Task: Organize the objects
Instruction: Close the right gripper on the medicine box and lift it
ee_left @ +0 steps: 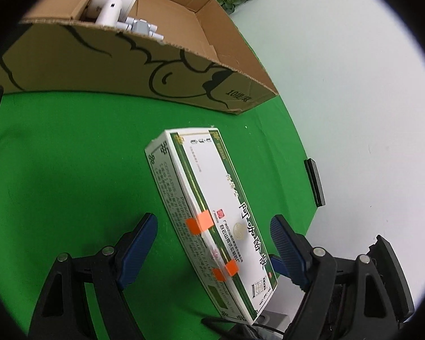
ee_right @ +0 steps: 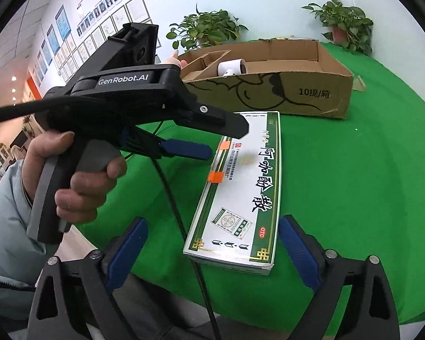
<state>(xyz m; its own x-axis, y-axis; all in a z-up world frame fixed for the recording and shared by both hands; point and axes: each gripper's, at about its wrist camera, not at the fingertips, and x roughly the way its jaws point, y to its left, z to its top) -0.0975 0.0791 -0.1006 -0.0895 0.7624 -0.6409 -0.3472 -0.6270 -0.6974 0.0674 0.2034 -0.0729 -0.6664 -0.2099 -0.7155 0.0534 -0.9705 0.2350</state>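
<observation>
You're lining up the pick: medicine box (ee_left: 212,215) lies flat on the green cloth (ee_left: 70,155), just before the cardboard box (ee_left: 144,65). Left gripper (ee_left: 214,243) jaws apart, straddling it w/o contact; right gripper (ee_right: 212,250) also apart, empty. Next: lower, clamp the long sides.

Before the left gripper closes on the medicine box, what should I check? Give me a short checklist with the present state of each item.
1. Left gripper open: ok.
2. Medicine box between its fingers: ok.
3. Pads touching the box: not yet, gaps show on both sides.
4. Right gripper open, holding nothing: ok.
5. Free space in the cardboard box: ok, right part bare.
6. Black cable clear of the medicine box: not ok, it passes its near corner.
</observation>
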